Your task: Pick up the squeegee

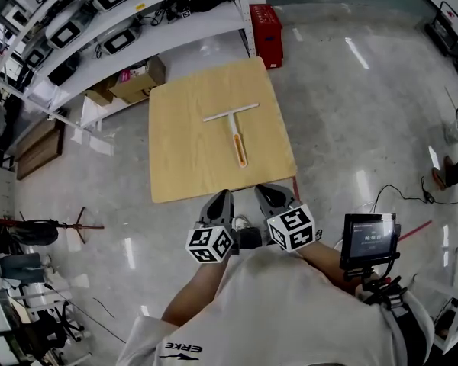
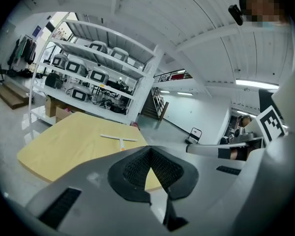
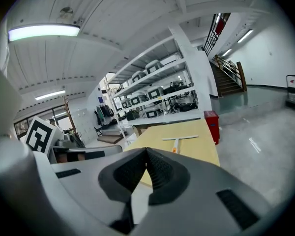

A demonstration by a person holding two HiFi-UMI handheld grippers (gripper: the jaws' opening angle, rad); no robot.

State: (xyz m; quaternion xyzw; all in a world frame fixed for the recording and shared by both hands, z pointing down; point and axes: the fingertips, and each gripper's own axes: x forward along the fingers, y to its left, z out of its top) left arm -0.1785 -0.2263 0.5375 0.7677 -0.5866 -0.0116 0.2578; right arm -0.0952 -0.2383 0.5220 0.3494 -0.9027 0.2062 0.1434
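Note:
A white squeegee (image 1: 233, 127) with an orange-trimmed handle lies flat near the middle of a square wooden table (image 1: 185, 155), its blade toward the far side. It also shows small in the left gripper view, the squeegee (image 2: 119, 139), and in the right gripper view, the squeegee (image 3: 178, 140). My left gripper (image 1: 223, 198) and right gripper (image 1: 264, 192) hover side by side just short of the table's near edge, both shut with nothing between the pads. In their own views the left gripper (image 2: 148, 168) and right gripper (image 3: 147, 169) point toward the table.
White shelving (image 1: 122, 29) with devices stands beyond the table's left corner, cardboard boxes (image 1: 130, 82) beneath it. A red crate (image 1: 267, 33) sits on the floor behind the table. A handheld screen (image 1: 370, 239) hangs at my right side. Polished floor surrounds the table.

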